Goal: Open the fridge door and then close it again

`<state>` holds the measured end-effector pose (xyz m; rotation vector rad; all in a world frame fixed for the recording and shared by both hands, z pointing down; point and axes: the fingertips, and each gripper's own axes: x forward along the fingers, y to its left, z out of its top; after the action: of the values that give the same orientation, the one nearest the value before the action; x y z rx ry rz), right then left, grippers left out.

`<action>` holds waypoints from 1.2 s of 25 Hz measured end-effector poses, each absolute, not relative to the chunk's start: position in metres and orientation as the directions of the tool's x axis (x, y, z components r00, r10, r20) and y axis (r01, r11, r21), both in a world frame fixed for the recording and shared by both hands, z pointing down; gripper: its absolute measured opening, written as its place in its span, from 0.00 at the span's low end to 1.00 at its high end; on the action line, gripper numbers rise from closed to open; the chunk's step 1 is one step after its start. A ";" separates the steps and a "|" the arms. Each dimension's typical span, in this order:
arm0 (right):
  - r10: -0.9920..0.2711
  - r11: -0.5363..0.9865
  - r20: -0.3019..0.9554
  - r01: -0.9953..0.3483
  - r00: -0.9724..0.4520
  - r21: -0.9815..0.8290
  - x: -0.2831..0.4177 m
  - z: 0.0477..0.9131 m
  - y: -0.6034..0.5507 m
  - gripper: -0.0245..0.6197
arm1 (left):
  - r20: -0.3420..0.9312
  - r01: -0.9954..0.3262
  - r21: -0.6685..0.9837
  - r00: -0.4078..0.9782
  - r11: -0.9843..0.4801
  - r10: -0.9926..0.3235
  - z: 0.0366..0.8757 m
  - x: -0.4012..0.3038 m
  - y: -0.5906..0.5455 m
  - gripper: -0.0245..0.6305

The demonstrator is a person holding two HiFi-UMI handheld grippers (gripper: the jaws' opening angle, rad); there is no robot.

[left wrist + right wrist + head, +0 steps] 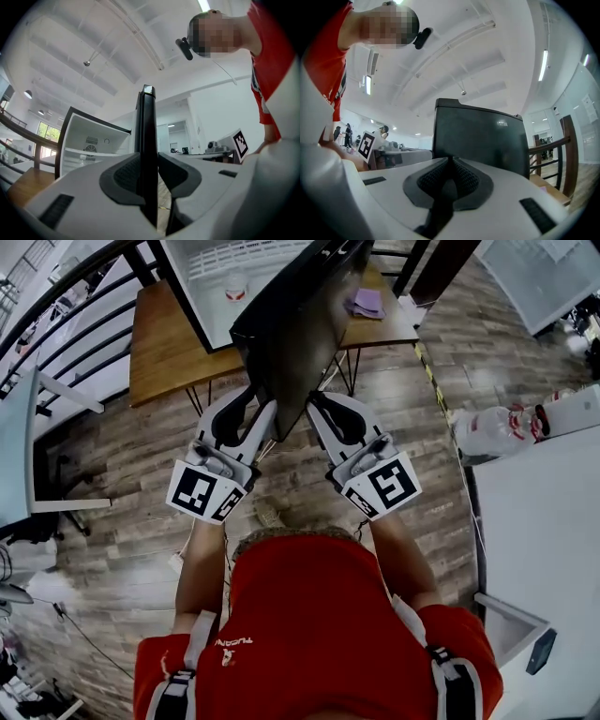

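Gripping the open door by its edge between L gripper pads (fridge interior beyond, to their left), w/ R gripper fingers clenched on nothing, door's dark face just ahead of them.

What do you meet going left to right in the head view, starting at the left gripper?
left gripper → door → right gripper → bottle
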<state>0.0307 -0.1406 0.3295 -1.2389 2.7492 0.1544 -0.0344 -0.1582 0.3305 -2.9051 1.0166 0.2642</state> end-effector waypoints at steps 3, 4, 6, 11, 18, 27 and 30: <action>-0.727 0.673 -0.152 -0.739 -0.669 0.035 0.050 0.331 -0.122 0.08 | -0.177 -0.631 0.006 0.763 -0.776 -0.621 0.330 -0.010 -0.139 0.22; -0.726 0.675 -0.154 -0.737 -0.670 0.029 0.057 0.331 -0.116 0.09 | -0.178 -0.630 0.002 0.764 -0.776 -0.621 0.330 0.000 -0.132 0.21; -0.725 0.677 -0.162 -0.736 -0.669 0.013 0.072 0.330 -0.105 0.09 | -0.182 -0.627 -0.007 0.766 -0.779 -0.616 0.329 0.018 -0.121 0.20; -0.731 0.670 -0.192 -0.742 -0.654 -0.023 0.108 0.321 -0.085 0.21 | -0.189 -0.619 -0.009 0.772 -0.785 -0.606 0.330 0.061 -0.101 0.17; -0.755 0.638 -0.227 -0.769 -0.615 -0.037 0.147 0.295 -0.078 0.36 | -0.180 -0.595 -0.015 0.792 -0.804 -0.583 0.330 0.117 -0.083 0.14; -0.807 0.569 -0.181 -0.822 -0.562 0.012 0.181 0.279 -0.096 0.42 | -0.150 -0.558 -0.049 0.824 -0.828 -0.546 0.330 0.174 -0.072 0.11; -0.811 0.560 -0.186 -0.828 -0.555 0.034 0.189 0.278 -0.096 0.42 | -0.137 -0.550 -0.056 0.831 -0.833 -0.539 0.332 0.175 -0.067 0.11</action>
<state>0.1889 -0.0956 0.2780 -1.3970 2.6401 0.1757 0.1748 -0.0671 0.3320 -2.9164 0.8697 0.1767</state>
